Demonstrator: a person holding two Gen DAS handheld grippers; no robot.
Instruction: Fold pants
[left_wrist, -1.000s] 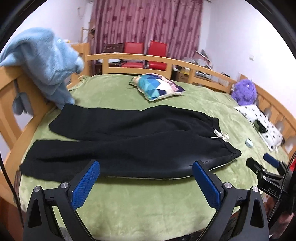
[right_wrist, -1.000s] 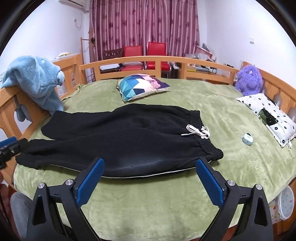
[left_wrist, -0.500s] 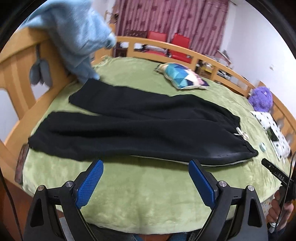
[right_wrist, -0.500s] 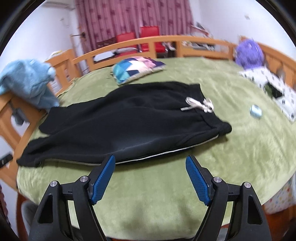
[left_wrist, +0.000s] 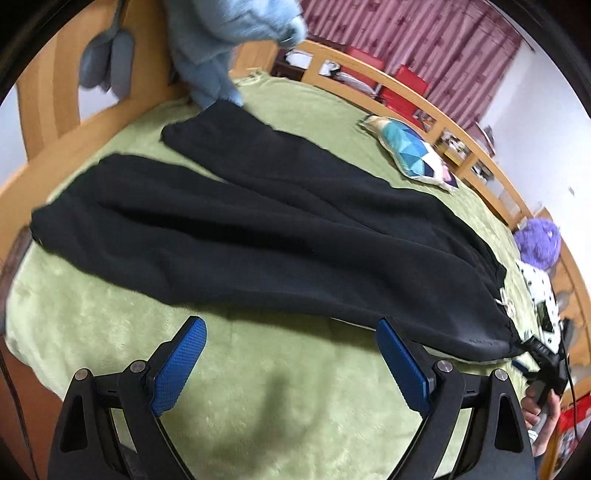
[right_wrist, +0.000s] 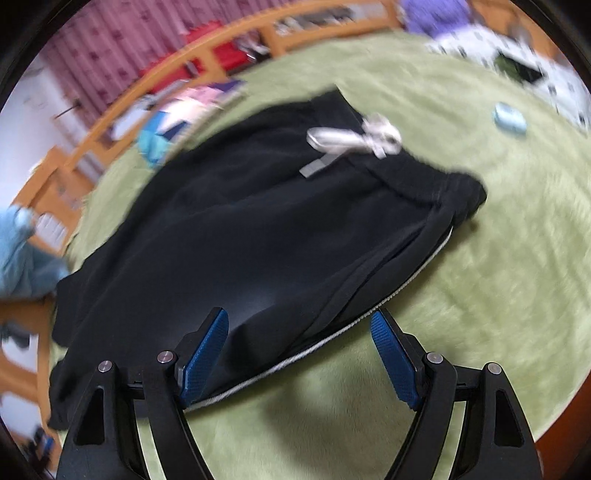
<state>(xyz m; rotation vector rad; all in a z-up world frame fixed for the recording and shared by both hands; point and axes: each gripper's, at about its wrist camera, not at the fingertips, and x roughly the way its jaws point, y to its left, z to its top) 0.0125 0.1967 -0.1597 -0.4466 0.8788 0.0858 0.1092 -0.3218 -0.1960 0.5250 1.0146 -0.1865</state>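
Black pants (left_wrist: 258, 236) lie flat on the green bed cover (left_wrist: 258, 387), legs to the left, waistband to the right. A white drawstring (right_wrist: 354, 138) sits at the waist. The pants (right_wrist: 258, 229) fill the blurred right wrist view. My left gripper (left_wrist: 291, 354) is open and empty, low over the cover just in front of the near leg. My right gripper (right_wrist: 299, 347) is open and empty, right above the pants' near edge by the hip. The right gripper also shows in the left wrist view (left_wrist: 543, 354) at the waistband corner.
A light blue fleece (left_wrist: 229, 40) hangs on the wooden bed rail (left_wrist: 66, 122) beside the far leg cuff. A patterned pillow (left_wrist: 410, 155), a purple plush (left_wrist: 537, 243), a dotted cushion (left_wrist: 541, 295) and a small blue item (right_wrist: 509, 120) lie on the bed.
Both grippers have moved down and closer to the pants. The left one has swung toward the legs, the right one toward the waistband edge. Both stay open.
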